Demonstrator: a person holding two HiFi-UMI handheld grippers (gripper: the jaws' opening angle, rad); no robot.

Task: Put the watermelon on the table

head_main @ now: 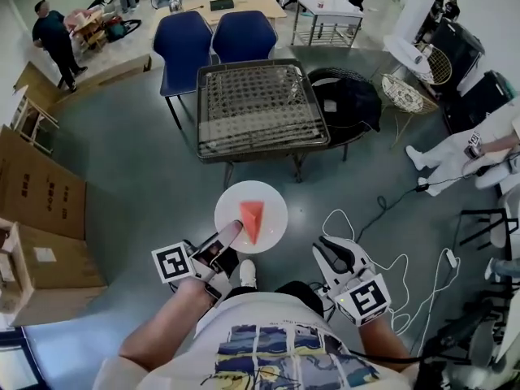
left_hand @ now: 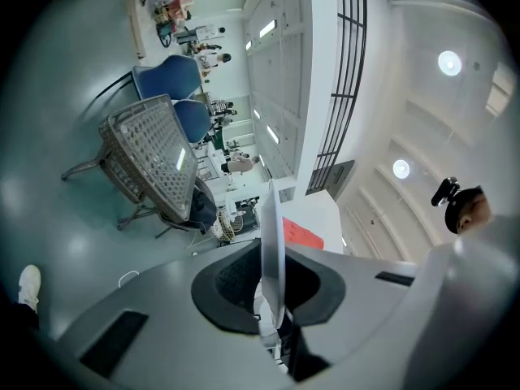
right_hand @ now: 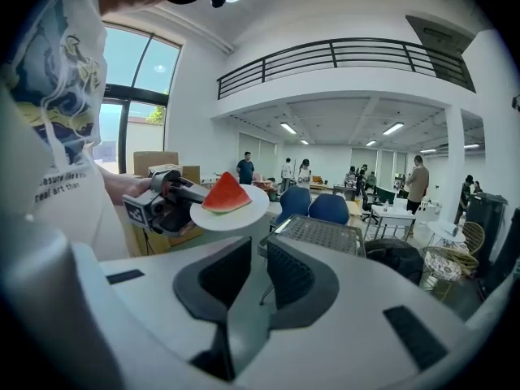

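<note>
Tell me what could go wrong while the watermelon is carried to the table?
1. The left hand-held gripper pinches the white plate at only one edge, so the plate could tilt or slip out.
2. The watermelon slice lies loose on the plate and might slide off.
3. White cables loop across the floor beside the way to the mesh table, and they could catch a foot.

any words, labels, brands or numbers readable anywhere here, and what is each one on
No text here can be read for certain.
T-shirt: two small lines of print under the picture, too blurred to quote.
Cardboard boxes: red marks, too small to read.
Marker cubes: black and white square patterns only, no words or numbers.
</note>
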